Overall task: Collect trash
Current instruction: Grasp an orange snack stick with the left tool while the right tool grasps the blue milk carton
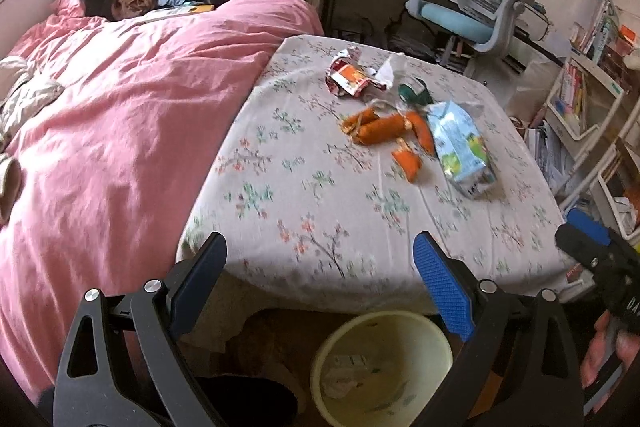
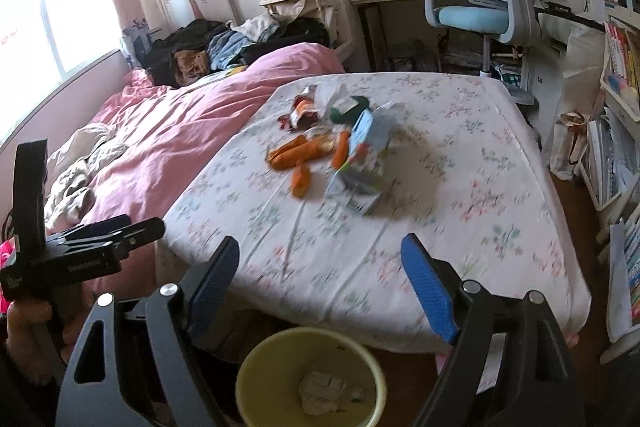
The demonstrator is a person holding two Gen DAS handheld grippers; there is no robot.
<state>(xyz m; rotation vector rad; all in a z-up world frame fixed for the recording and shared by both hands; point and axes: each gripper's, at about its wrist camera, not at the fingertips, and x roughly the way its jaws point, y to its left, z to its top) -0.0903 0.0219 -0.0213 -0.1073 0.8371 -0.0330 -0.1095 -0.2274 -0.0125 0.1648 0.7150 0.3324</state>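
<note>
Floral bedsheet point(image 1: 320, 195) bears wrappers point(image 1: 384, 131); both claws point(image 1: 320, 283) point(image 2: 320, 283) gape empty above bin point(image 1: 380, 367).

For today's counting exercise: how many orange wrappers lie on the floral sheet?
4, clustered mid-sheet: far-left orange wrapper, long middle one, one beside the blue carton, nearest one. Others may be hidden.

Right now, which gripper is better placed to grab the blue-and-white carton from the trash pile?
Probably the right gripper. It is open and empty, and the carton lies nearly straight ahead. From the left gripper, also open, the carton sits off to the right, beyond the orange wrappers.
</note>
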